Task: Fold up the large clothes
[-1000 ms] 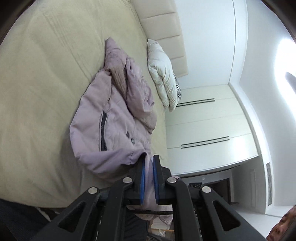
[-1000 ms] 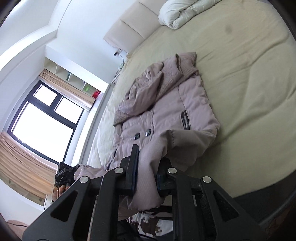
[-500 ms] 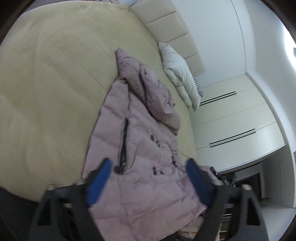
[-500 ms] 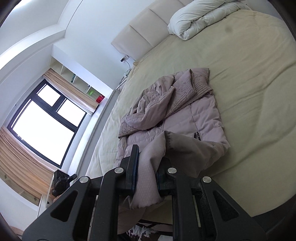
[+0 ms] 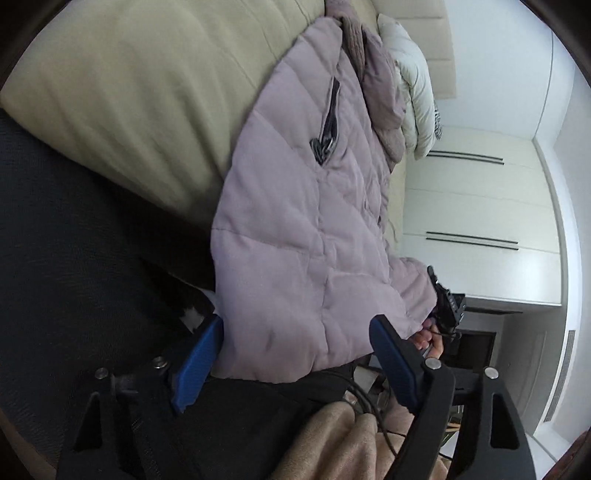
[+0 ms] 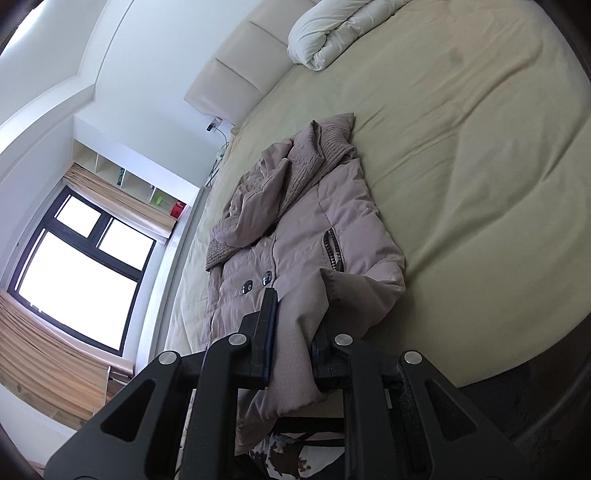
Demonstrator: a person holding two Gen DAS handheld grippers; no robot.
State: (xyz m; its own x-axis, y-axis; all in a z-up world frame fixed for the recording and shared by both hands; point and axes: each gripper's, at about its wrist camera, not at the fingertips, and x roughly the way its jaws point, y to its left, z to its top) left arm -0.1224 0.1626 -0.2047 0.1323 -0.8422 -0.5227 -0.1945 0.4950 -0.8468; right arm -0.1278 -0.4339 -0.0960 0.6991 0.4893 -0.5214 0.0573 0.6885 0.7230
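Note:
A mauve quilted jacket (image 5: 303, 221) lies face up on the beige bed (image 5: 147, 92), its hem hanging over the near edge. My left gripper (image 5: 295, 347) sits low at that hem. Its jaws stand wide and are closing, with the hem between the blue pads (image 5: 199, 354), which do not press on it. In the right wrist view the jacket (image 6: 306, 236) shows its collar, two buttons and a zip pocket. My right gripper (image 6: 295, 332) is shut on a folded-up corner of the hem, and cloth droops below the fingers. A hand (image 5: 428, 336) holding that gripper shows at the jacket's right corner.
A white rolled duvet (image 6: 332, 33) lies at the padded headboard (image 6: 236, 85). A cream wardrobe (image 5: 472, 199) stands beyond the bed on one side and a large window (image 6: 74, 266) with curtains on the other. The dark bed base (image 5: 66, 240) runs under the mattress edge.
My left gripper let go of the hem, opened wide, then dropped low and close to the bed's edge. The right gripper kept its grip and moved slightly; the jacket now lies flatter.

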